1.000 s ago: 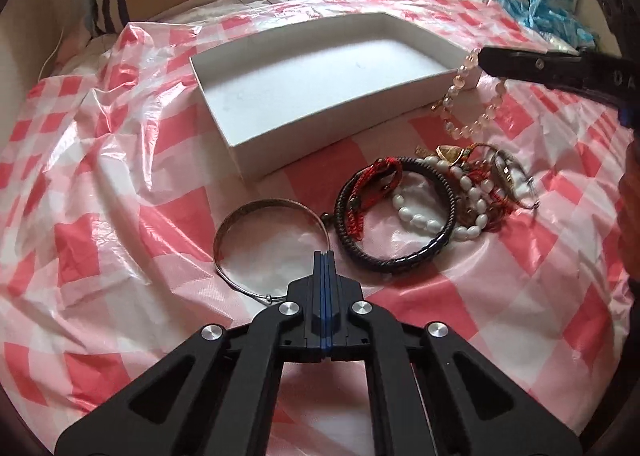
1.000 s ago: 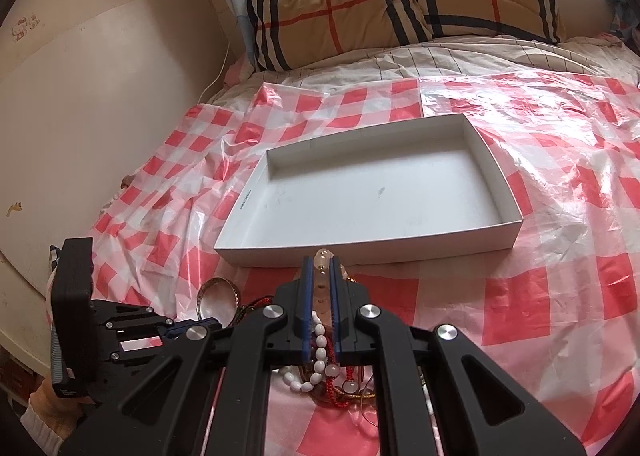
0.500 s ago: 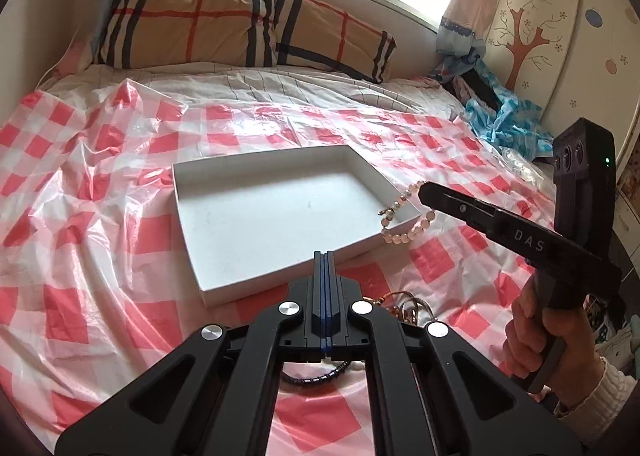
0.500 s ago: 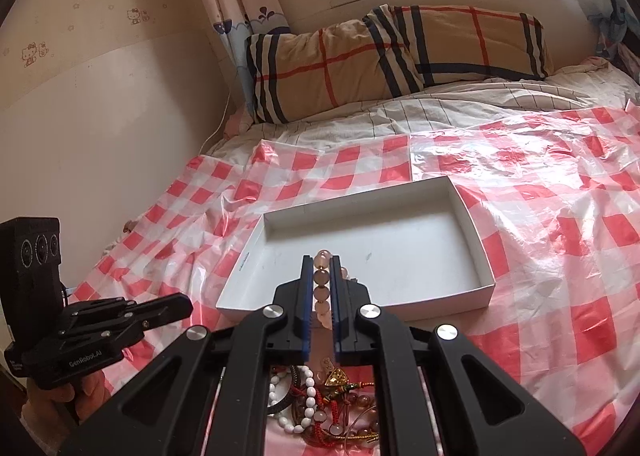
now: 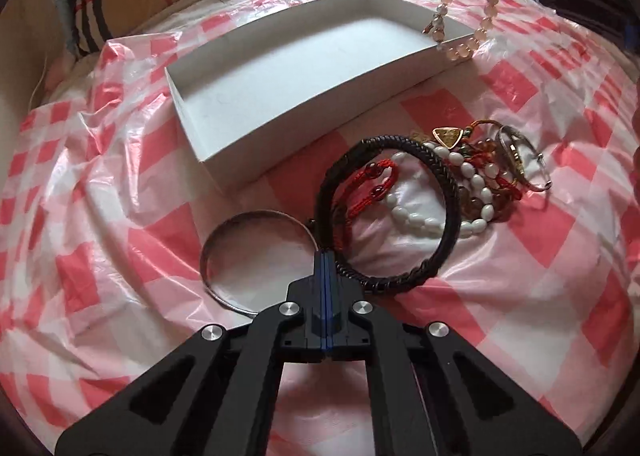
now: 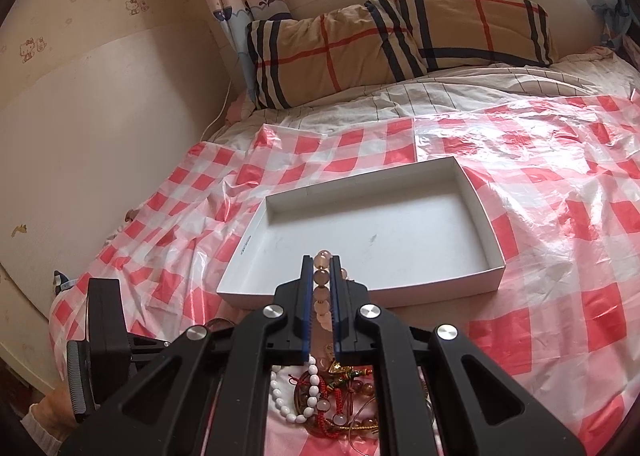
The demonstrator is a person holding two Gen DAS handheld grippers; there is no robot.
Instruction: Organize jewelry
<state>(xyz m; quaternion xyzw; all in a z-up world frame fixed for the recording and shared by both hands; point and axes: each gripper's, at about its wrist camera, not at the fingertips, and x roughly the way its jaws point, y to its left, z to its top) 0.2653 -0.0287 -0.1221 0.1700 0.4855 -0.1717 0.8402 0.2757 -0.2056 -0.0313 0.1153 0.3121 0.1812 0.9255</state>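
A bed (image 6: 460,96) by the window is covered with a red-checked plastic sheet (image 6: 560,216), a white box (image 6: 372,232) resting on it. The pink bead bracelet (image 6: 322,280) is clamped in the right gripper (image 6: 321,276) jaws, now nearer the box's corner, while the left gripper (image 5: 327,256), jaws pressed together and empty, has been dipped back over the silver bangle (image 5: 256,216) and jewelry pile (image 5: 460,176).
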